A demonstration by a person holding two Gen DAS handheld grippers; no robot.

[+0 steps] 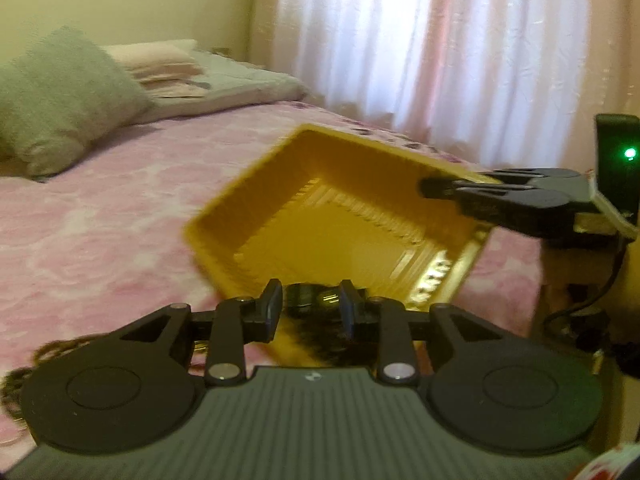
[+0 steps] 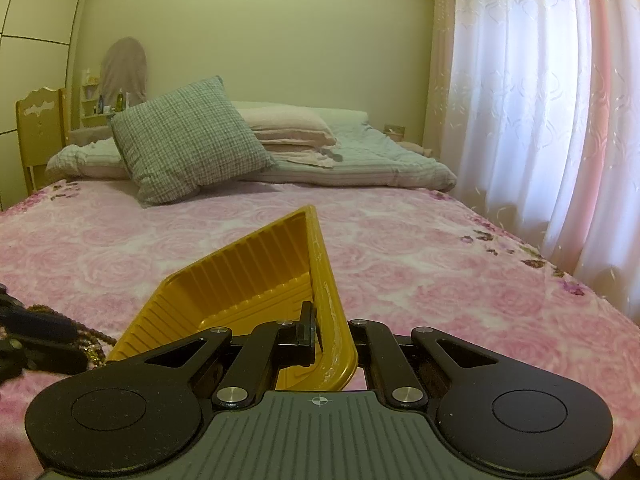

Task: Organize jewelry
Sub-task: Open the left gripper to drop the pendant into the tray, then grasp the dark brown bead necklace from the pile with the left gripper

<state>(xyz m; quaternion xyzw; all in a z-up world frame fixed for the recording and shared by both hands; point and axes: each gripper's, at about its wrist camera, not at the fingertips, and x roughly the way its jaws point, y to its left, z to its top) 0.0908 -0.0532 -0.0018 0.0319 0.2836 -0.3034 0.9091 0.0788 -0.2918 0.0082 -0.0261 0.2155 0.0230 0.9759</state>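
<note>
Landmark: yellow tray, sitting tilted on the pink bedspread, near edge lifted.

Left of the tray: beaded necklace heaped on the bedspread just beside the tray's left wall, more chain trailing at the far left in the left wrist view. Behind the tray, well apart: green cushion and folded bedding.

At the tray's near corner: left gripper, jaws at a narrow gap. Dark and gold jewelry piece sits between the tips, too blurred to tell whether the pads press it or it lies loose in the tray corner.

Right of the tray: right gripper clamped fully on the tray's right rim, holding the tray propped. Curtain beyond.

Step, as I read it: dropping a piece into the tray while the right steadies it. Next likely calls for clearing the left tips from the tray, then reaching left to the necklace heap and pinching a strand without snagging the bedspread; right should keep its clamp.
</note>
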